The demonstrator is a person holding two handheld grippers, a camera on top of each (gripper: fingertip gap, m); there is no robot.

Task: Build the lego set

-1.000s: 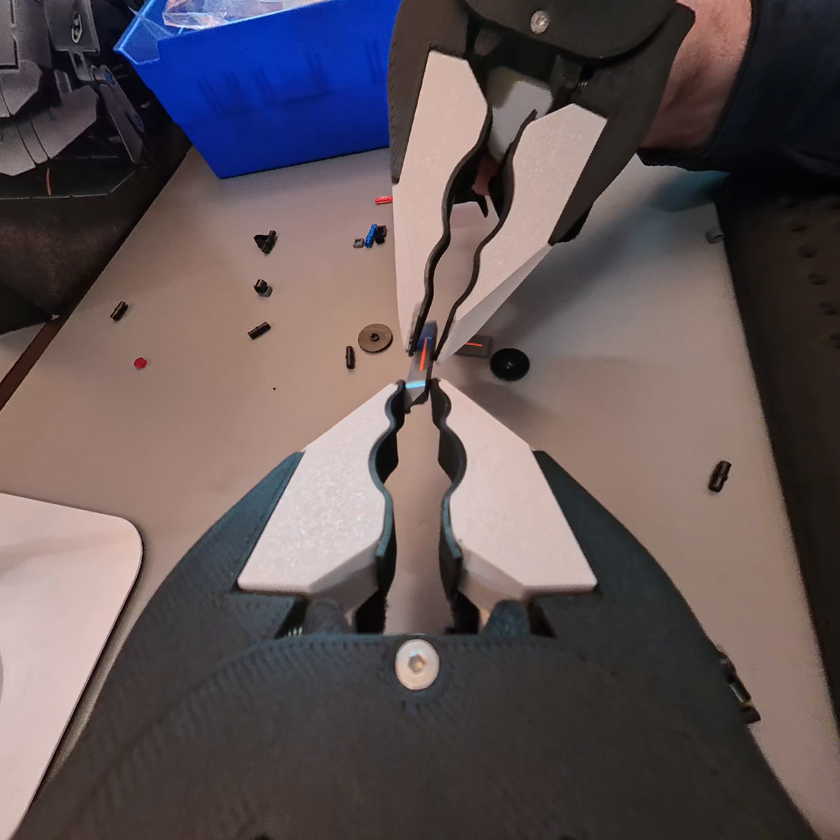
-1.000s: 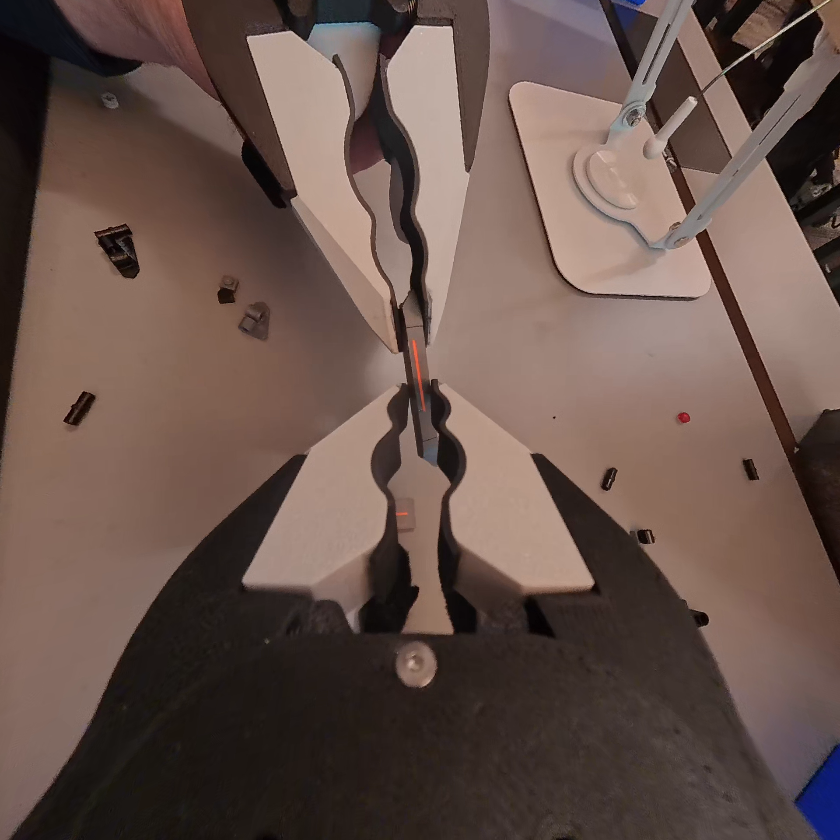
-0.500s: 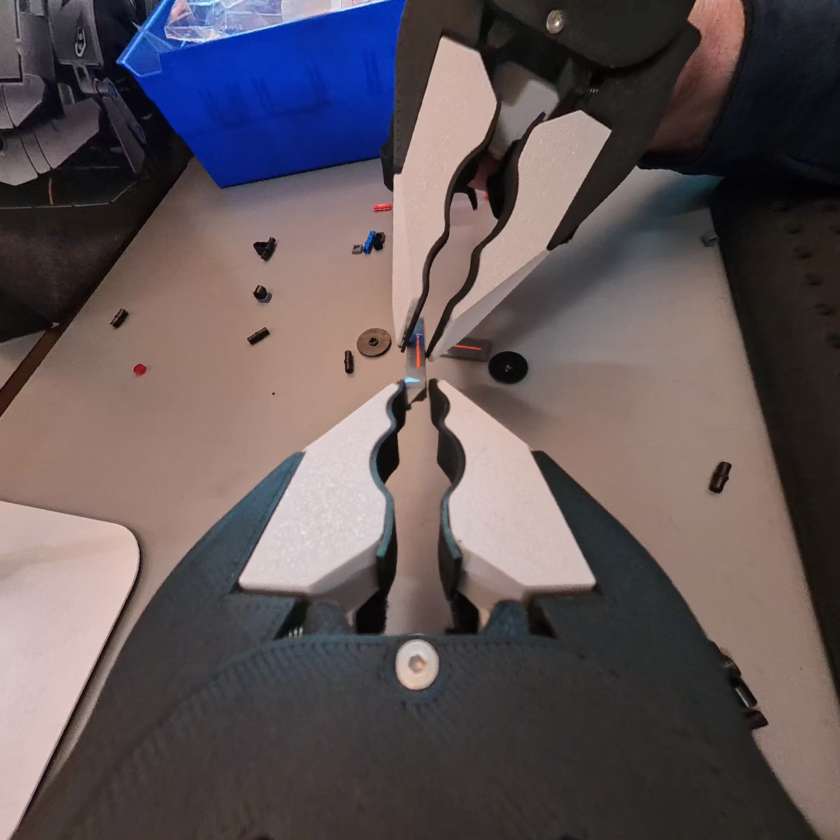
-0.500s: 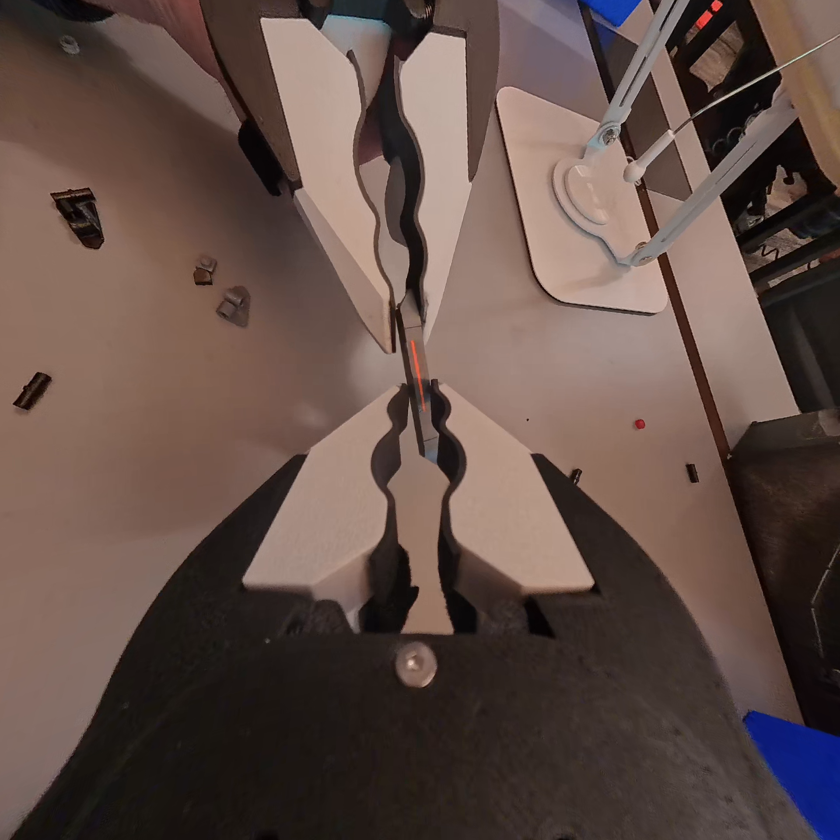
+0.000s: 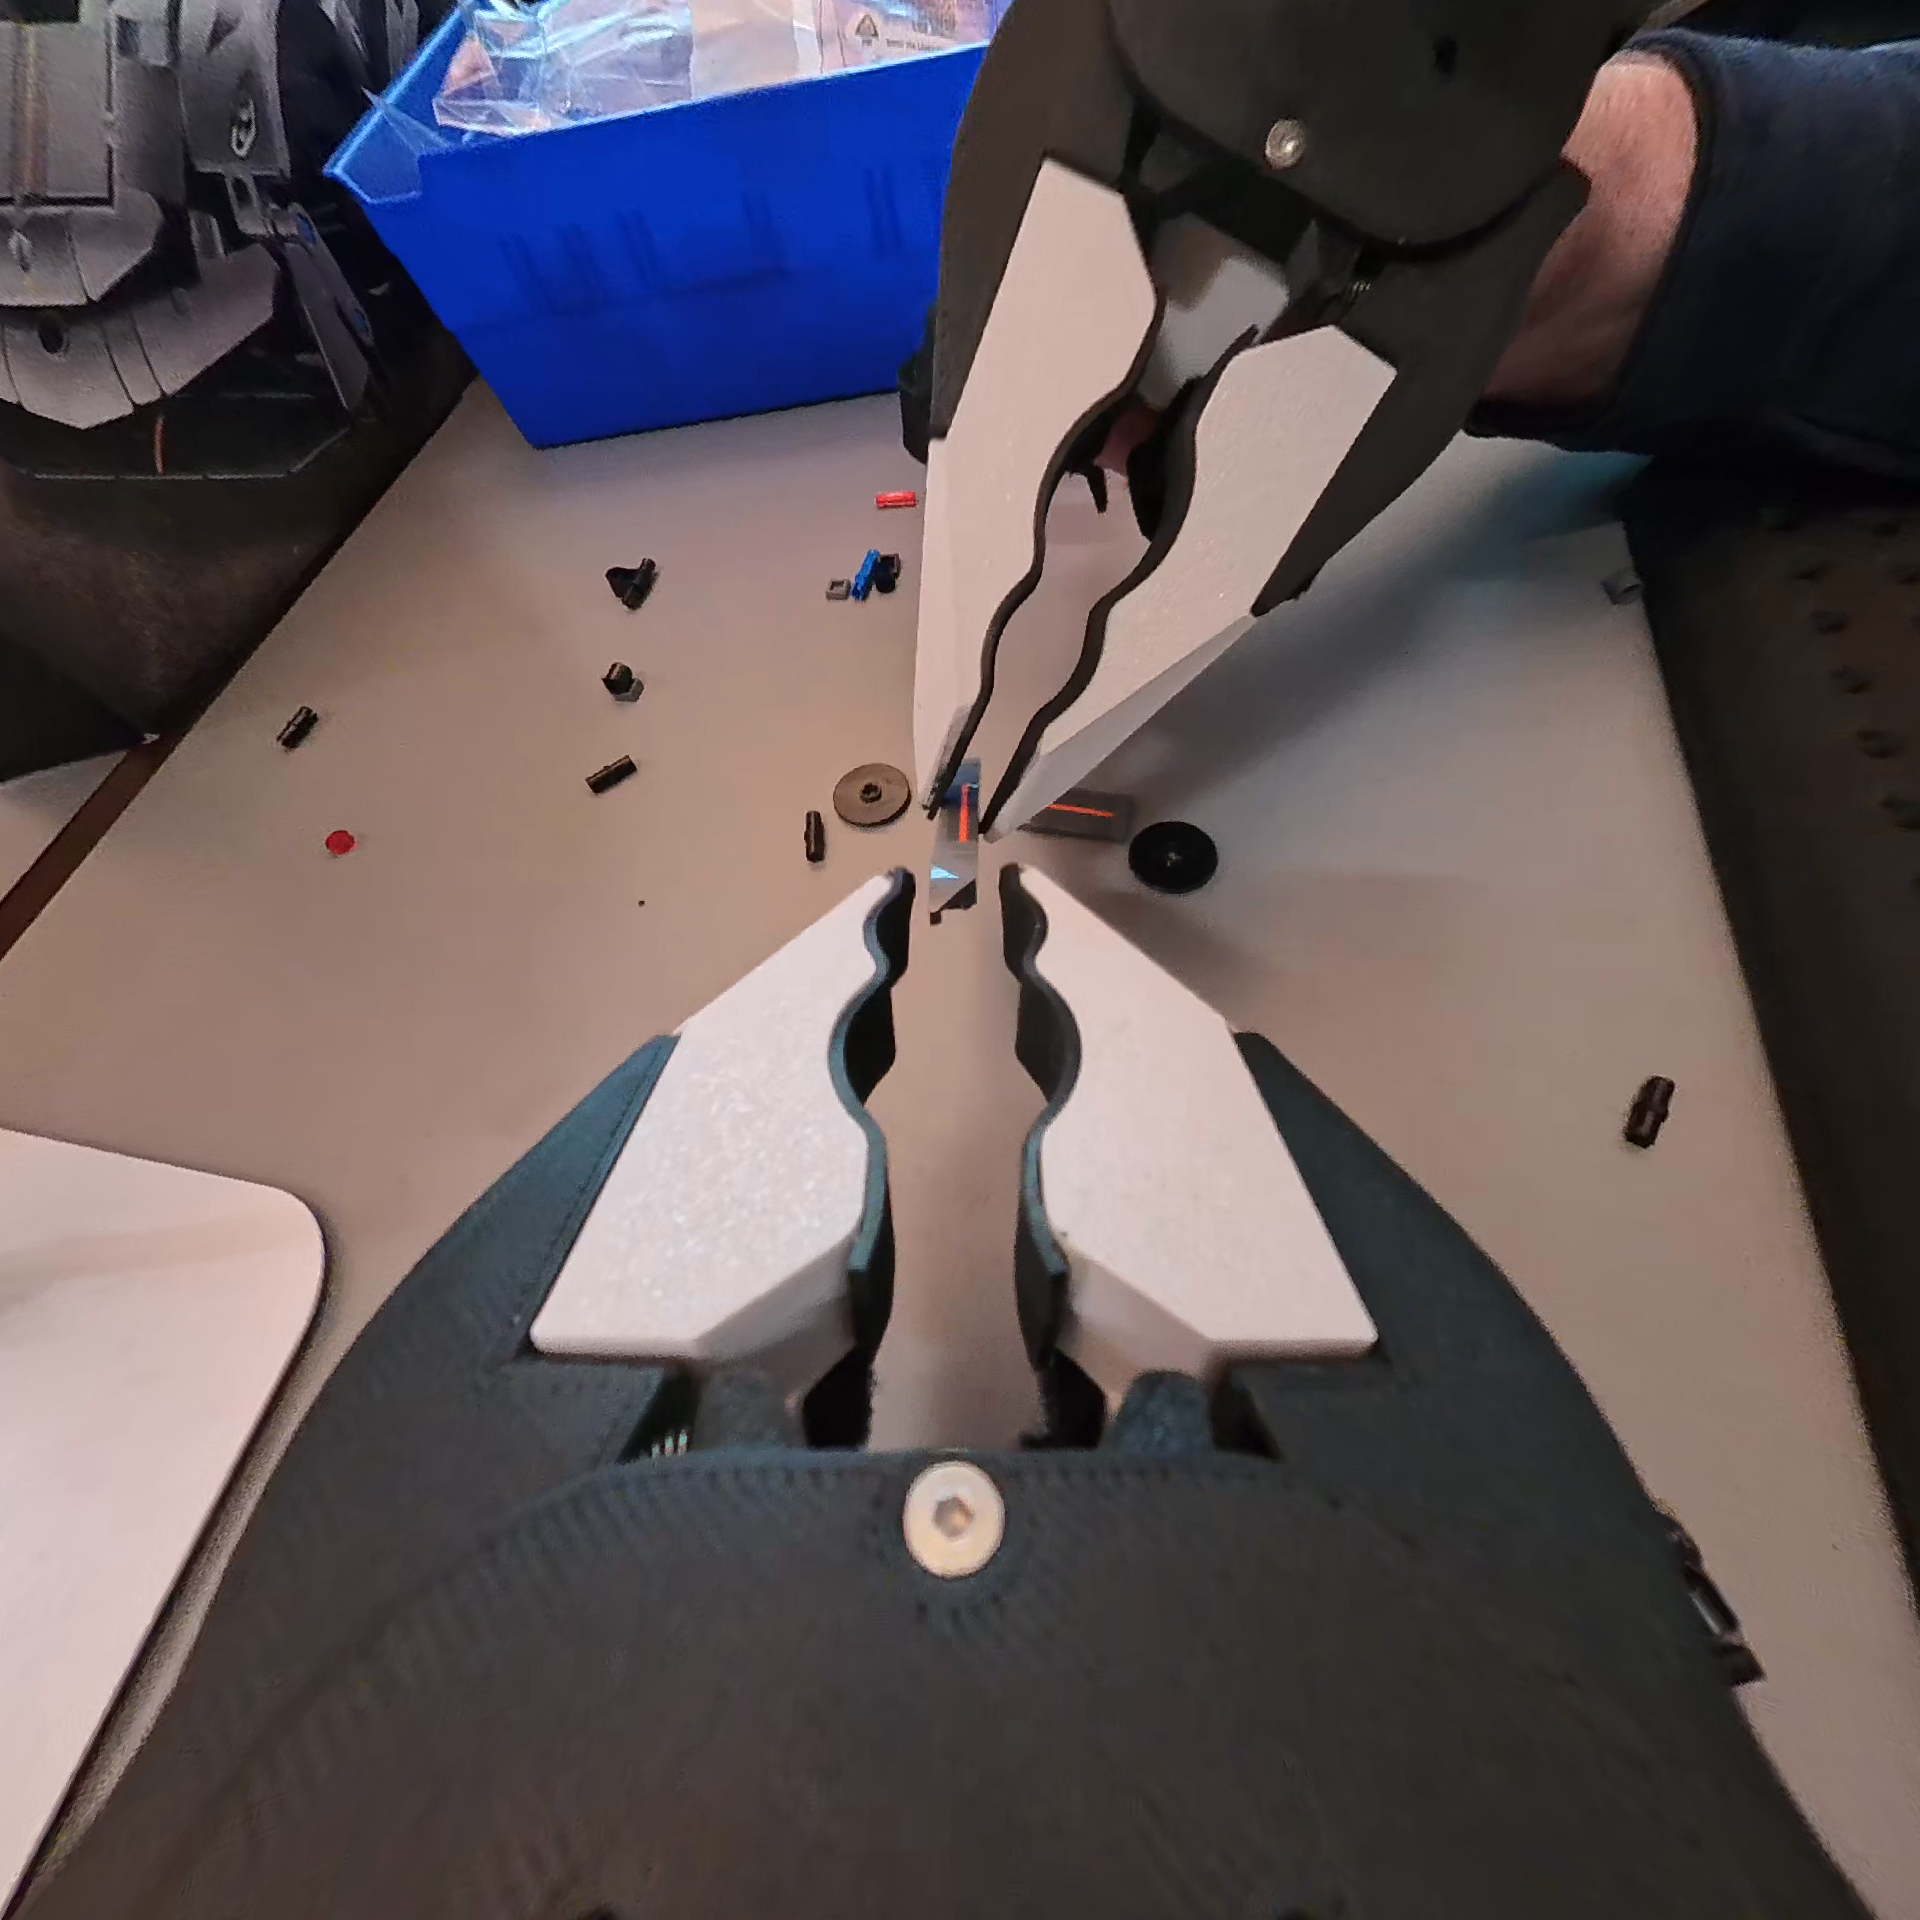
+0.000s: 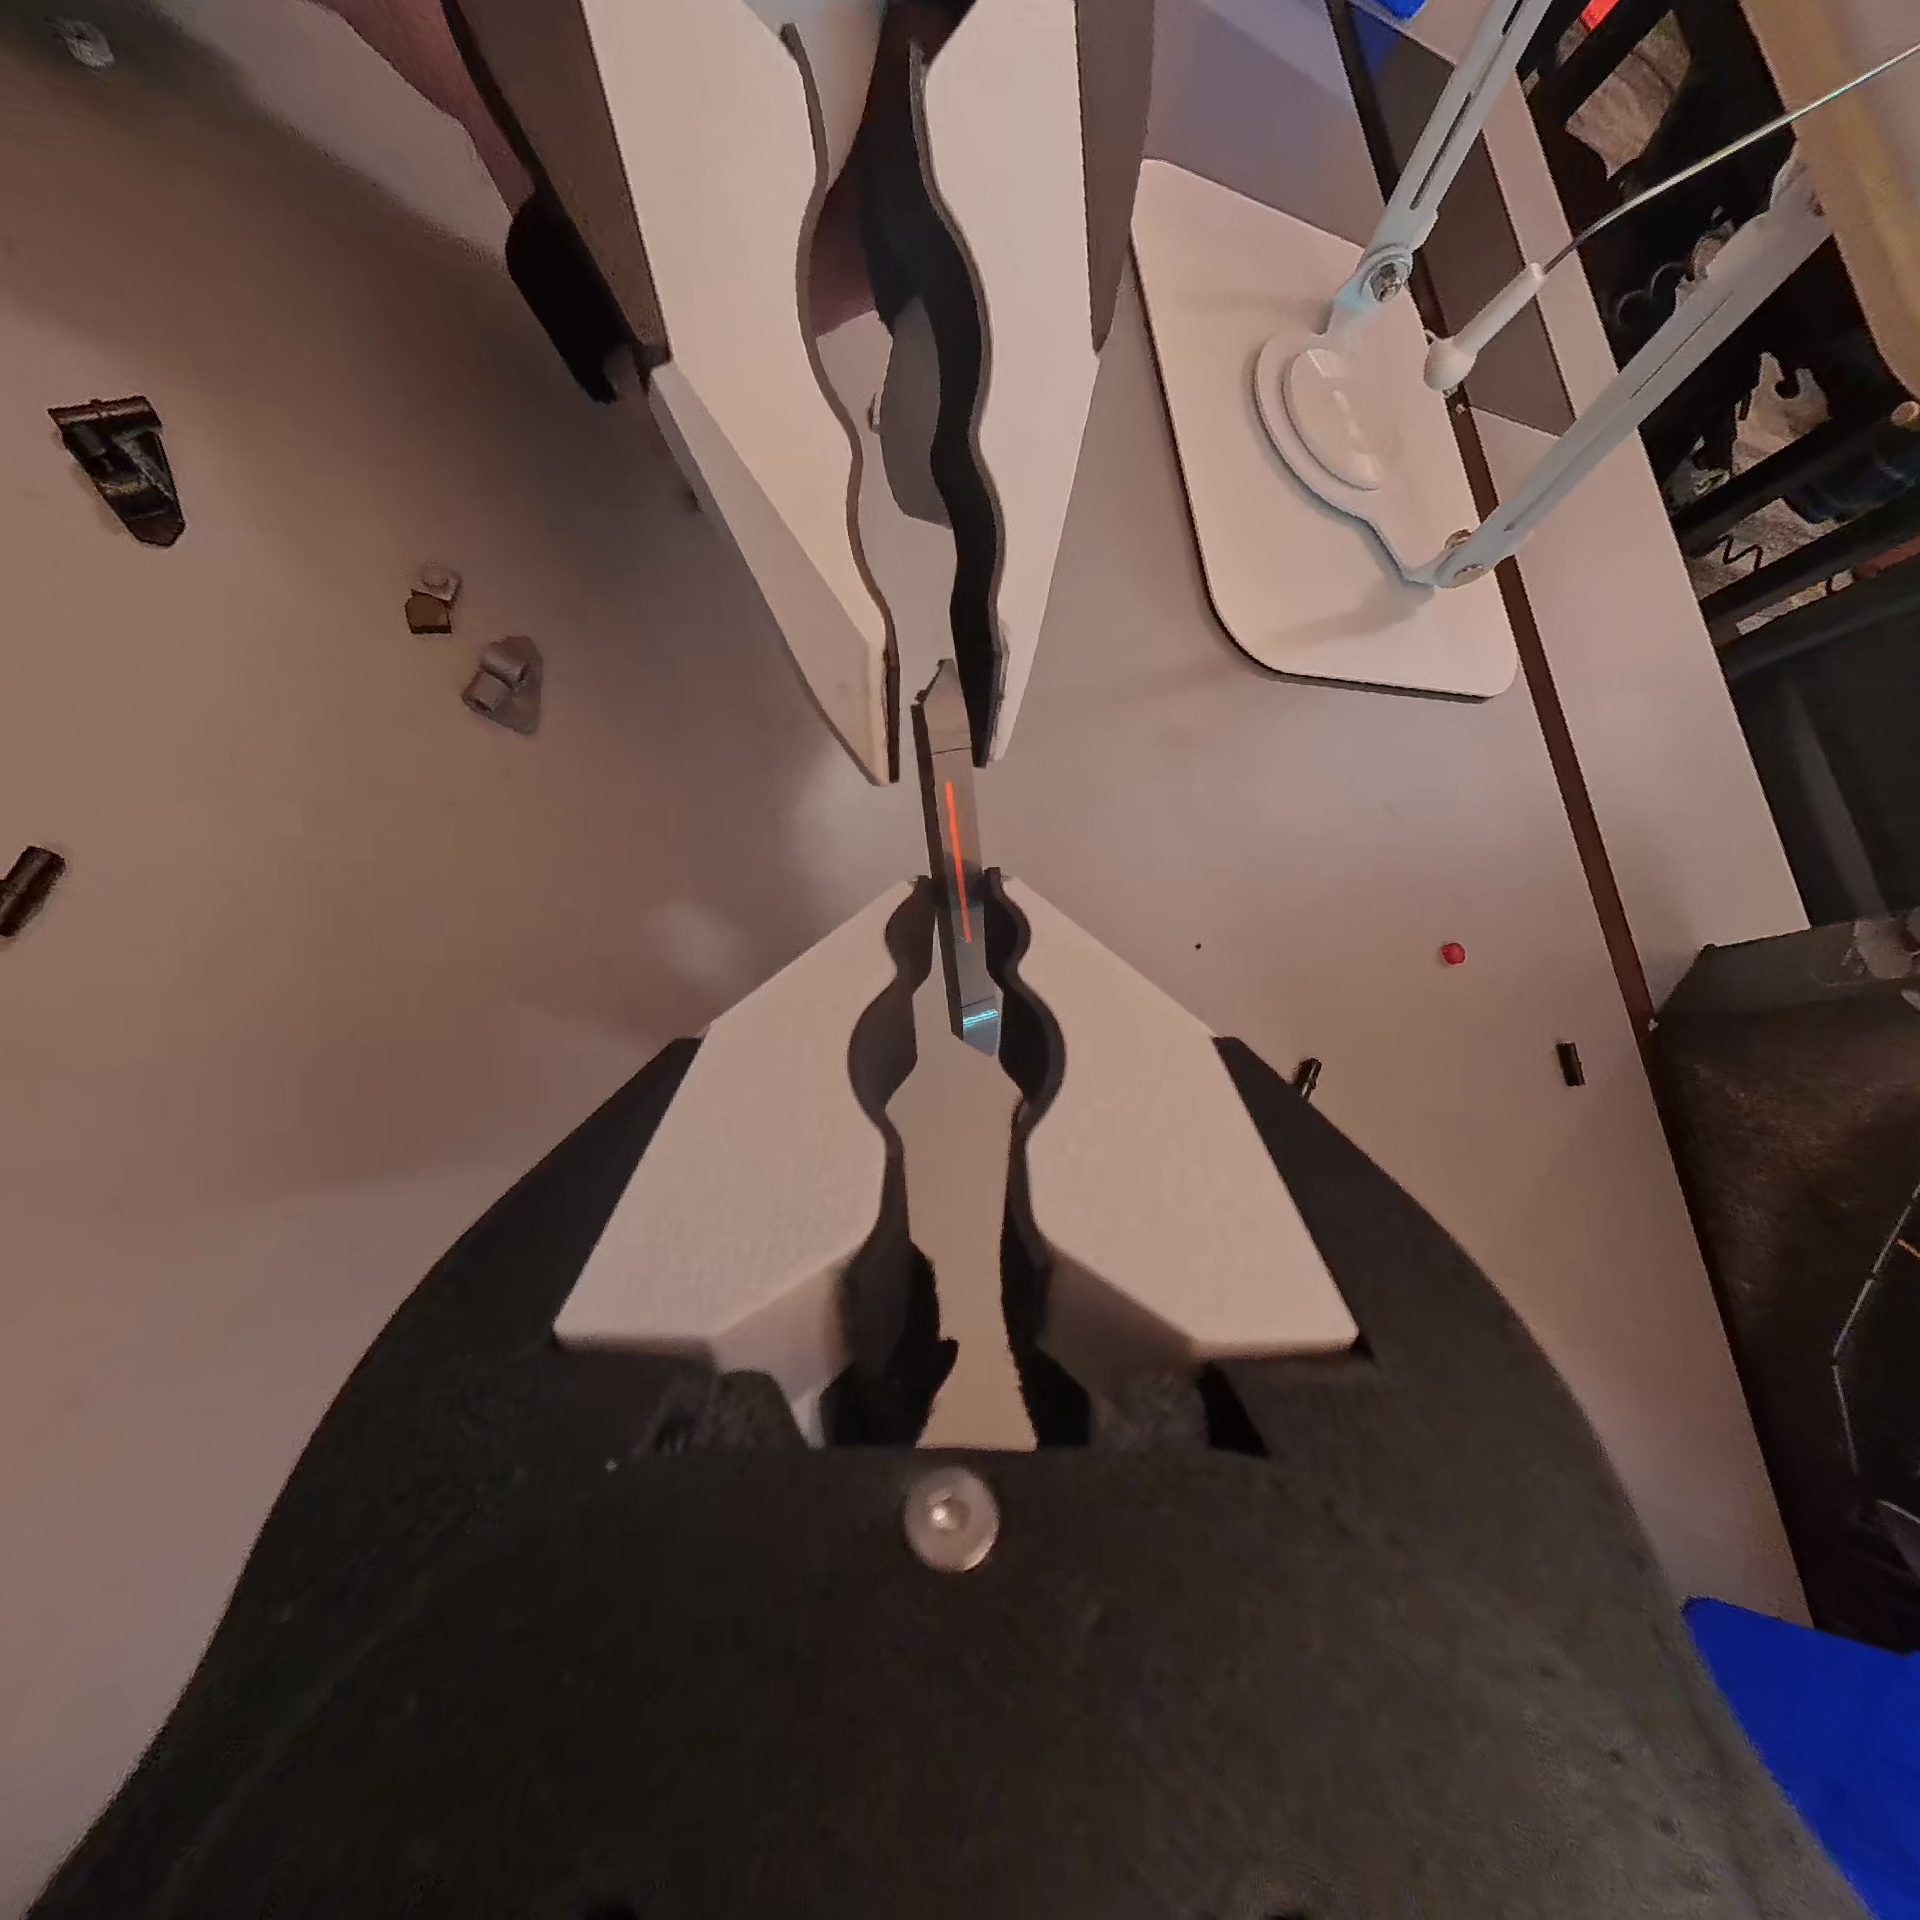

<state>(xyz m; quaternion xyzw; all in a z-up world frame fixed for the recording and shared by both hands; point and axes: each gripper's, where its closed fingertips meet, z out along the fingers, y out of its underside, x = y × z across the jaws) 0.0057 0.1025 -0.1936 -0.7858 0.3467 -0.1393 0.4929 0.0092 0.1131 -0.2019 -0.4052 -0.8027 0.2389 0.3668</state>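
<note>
A slim dark grey lego piece with an orange stripe [image 6: 958, 847] hangs in the air above the table. My right gripper [image 6: 958, 881] is shut on one end of it. My left gripper [image 5: 954, 883] faces it tip to tip. Its jaws stand slightly apart around the piece's other end [image 5: 951, 871], so it is open. In the left wrist view the right gripper [image 5: 964, 819] comes down from the top, held by a hand in a dark sleeve. In the right wrist view the left gripper [image 6: 935, 764] comes down from the top.
A second striped dark piece [image 5: 1081, 816], two black discs [image 5: 871, 795] [image 5: 1172, 854], black pins and a red stud [image 5: 338, 842] lie on the grey table. A blue bin [image 5: 675, 260] stands at the back. A white lamp base [image 6: 1340, 468] and a black mat [image 5: 1818, 935] lie to the sides. Both grippers' tips are close together, under 4 cm apart. My right tips are roughly 20 centimeters from the red stud [image 5: 338, 842]. My right wrist view [image 6: 1455, 951] looks at it from another angle.
My left gripper's jaws have spread and let go of the piece. The right gripper still holds it. Both grippers have stayed tip to tip above the table.
</note>
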